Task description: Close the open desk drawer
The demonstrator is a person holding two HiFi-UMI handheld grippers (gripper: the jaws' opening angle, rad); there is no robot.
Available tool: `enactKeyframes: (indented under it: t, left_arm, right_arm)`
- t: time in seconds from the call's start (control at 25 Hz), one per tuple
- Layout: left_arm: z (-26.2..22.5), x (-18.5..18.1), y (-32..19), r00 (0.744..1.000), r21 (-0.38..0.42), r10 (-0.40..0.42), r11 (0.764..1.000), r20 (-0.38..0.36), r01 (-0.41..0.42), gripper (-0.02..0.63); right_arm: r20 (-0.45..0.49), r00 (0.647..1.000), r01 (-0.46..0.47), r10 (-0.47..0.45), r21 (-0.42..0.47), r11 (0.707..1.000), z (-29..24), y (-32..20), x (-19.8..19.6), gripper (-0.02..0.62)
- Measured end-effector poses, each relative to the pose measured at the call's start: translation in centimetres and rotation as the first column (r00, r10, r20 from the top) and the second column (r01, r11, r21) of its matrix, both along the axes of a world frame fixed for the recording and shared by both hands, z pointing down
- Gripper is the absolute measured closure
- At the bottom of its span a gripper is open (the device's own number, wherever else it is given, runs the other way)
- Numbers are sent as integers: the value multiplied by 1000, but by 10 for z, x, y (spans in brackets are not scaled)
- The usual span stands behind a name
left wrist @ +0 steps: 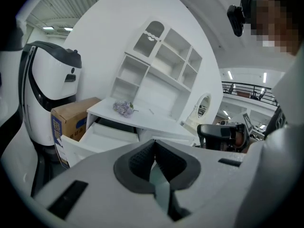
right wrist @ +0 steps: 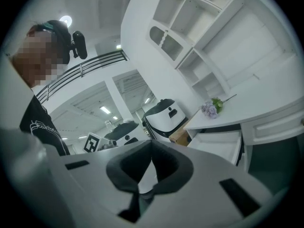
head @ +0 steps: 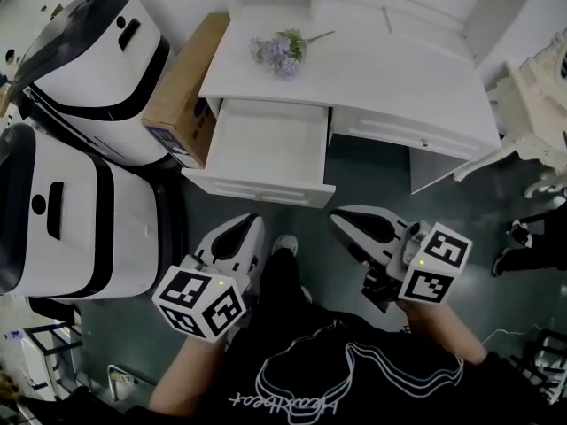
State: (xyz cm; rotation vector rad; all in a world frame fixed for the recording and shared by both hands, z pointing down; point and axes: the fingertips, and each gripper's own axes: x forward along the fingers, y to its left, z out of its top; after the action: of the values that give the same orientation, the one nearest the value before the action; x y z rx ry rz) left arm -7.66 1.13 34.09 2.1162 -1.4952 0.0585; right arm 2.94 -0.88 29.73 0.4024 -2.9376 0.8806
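Head view, left to right: a box stands against the left end of the desk. Beside it the drawer is pulled well out and empty, so closing appears not yet begun and the whole push is left to do. The left gripper, jaws together on nothing, hangs just short of the drawer front, apart from it and aimed near its middle. The right gripper, likewise closed and empty, sits below the front's right corner, also clear of it.
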Motion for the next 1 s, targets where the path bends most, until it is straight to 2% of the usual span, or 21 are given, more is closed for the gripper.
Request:
enactKeyframes:
  t: [0.24, 0.76, 1.0]
  left_arm:
    - [36, -14, -22, 999, -50, 3, 999, 43, 0, 601]
    - [121, -38, -55, 990, -168, 39, 986, 137, -15, 601]
    - [151, -44, -63, 990, -213, 34, 977, 135, -4, 601]
  right_arm:
    - [-12, 999, -40, 40, -37, 999, 16, -23, -5, 589]
    - [-65, 996, -67, 60, -114, 991, 61, -51, -27, 589]
    - [-95, 994, -58, 45, -134, 989, 78, -59, -35, 589]
